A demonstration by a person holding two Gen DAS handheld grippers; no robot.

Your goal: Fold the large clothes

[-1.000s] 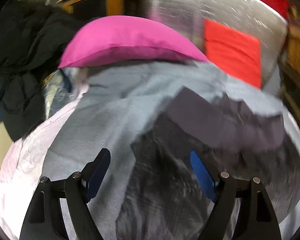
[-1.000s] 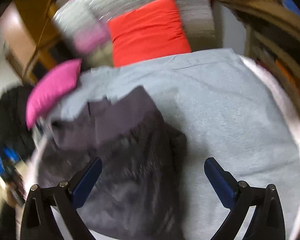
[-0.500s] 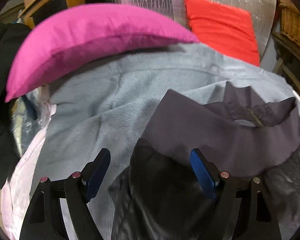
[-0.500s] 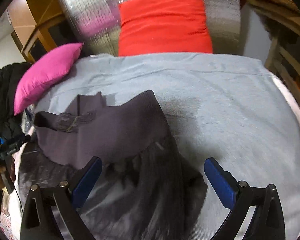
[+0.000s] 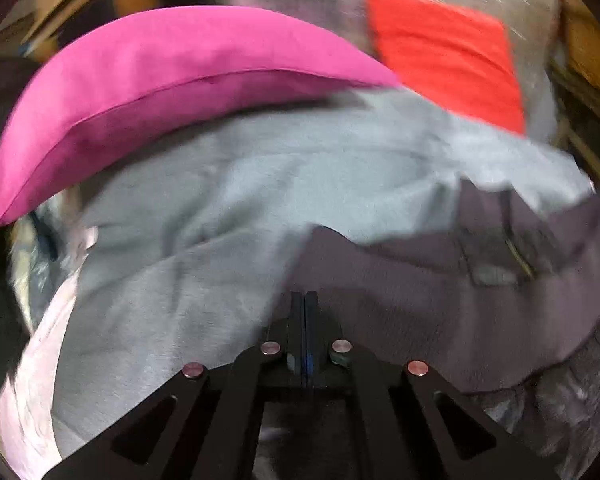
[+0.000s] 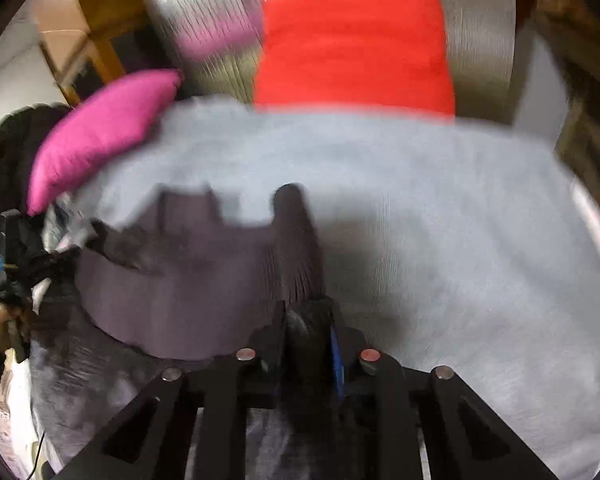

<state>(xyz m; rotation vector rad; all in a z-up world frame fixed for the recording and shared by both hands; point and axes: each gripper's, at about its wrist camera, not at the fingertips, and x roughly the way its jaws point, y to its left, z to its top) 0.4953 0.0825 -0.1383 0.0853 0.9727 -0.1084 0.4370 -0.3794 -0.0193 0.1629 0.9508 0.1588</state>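
Dark garment (image 6: 188,280): spread on a grey blanket (image 6: 440,240), ribbed purple-grey band uppermost. Right hand-held gripper (image 6: 310,320): jaws just closed, clamped on a bunched fold of the garment. Left hand-held gripper (image 5: 305,300): jaws just closed, pads together at the garment's edge; apparently pinching it, though blur obscures this. Beyond: pink pillow (image 5: 172,80), red cushion (image 6: 352,40).

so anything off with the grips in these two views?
Possibly. The right tool is shut on a thick fold of the dark garment. The left tool has just closed with its pads flat together at the garment's edge; no fabric shows between them, so it may have missed.
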